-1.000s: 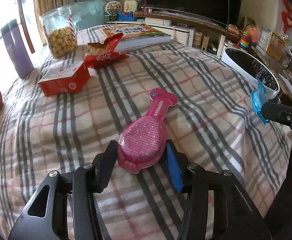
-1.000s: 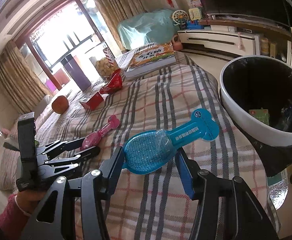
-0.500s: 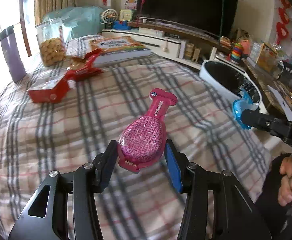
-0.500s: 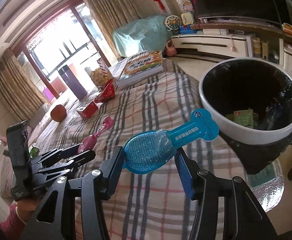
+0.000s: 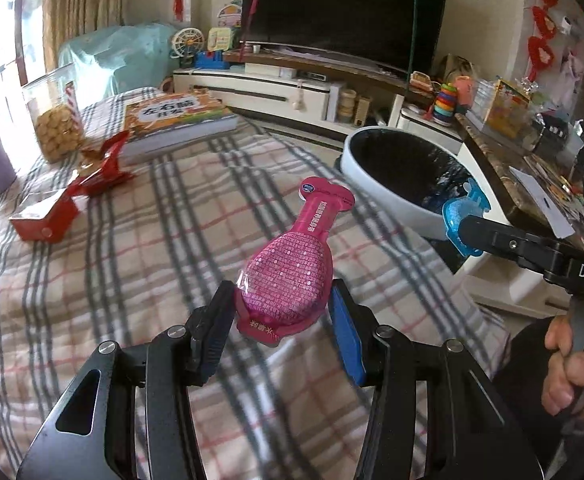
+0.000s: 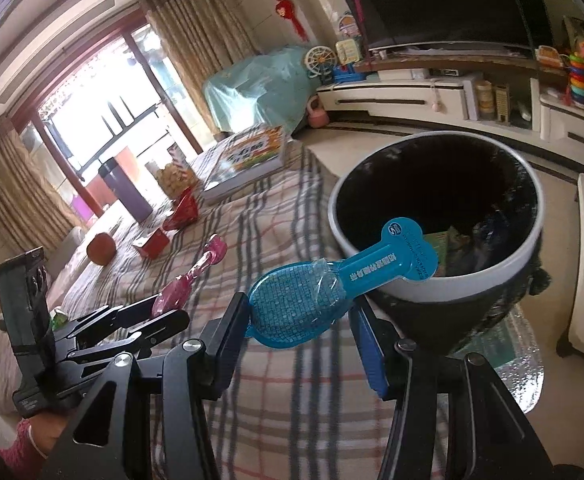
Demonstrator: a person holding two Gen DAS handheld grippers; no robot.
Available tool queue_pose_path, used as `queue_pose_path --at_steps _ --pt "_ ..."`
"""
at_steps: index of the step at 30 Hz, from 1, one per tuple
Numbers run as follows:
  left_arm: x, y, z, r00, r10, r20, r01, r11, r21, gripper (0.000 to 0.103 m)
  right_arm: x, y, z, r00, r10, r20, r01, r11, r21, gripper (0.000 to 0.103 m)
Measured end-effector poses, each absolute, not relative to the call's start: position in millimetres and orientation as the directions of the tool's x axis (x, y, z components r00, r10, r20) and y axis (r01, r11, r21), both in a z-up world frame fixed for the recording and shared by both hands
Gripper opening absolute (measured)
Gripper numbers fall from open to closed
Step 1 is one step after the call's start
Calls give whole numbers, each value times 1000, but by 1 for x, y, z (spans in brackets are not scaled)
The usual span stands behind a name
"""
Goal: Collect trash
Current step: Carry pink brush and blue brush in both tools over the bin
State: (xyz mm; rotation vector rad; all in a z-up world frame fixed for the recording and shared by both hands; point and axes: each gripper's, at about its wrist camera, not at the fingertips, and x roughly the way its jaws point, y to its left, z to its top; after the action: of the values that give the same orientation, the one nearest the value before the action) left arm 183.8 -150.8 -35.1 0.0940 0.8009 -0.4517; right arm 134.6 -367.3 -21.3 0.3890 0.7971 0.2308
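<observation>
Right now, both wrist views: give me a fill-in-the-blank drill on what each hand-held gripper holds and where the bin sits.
1. The left hand-held gripper is shut on a ____ packet.
2. The right hand-held gripper is shut on a ____ packet.
3. The narrow end of the right one's packet reaches over the rim of the white ____.
4. The red open box lies on the ____ cloth.

Missing words: pink; blue; trash bin; plaid
</observation>
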Motion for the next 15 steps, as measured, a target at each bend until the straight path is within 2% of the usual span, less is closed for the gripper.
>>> queue_pose_path --at_steps 15 --pt "182 -196 -23 599 -393 -698 481 873 -78 47 129 -408 -17 712 303 -634 -10 906 423 53"
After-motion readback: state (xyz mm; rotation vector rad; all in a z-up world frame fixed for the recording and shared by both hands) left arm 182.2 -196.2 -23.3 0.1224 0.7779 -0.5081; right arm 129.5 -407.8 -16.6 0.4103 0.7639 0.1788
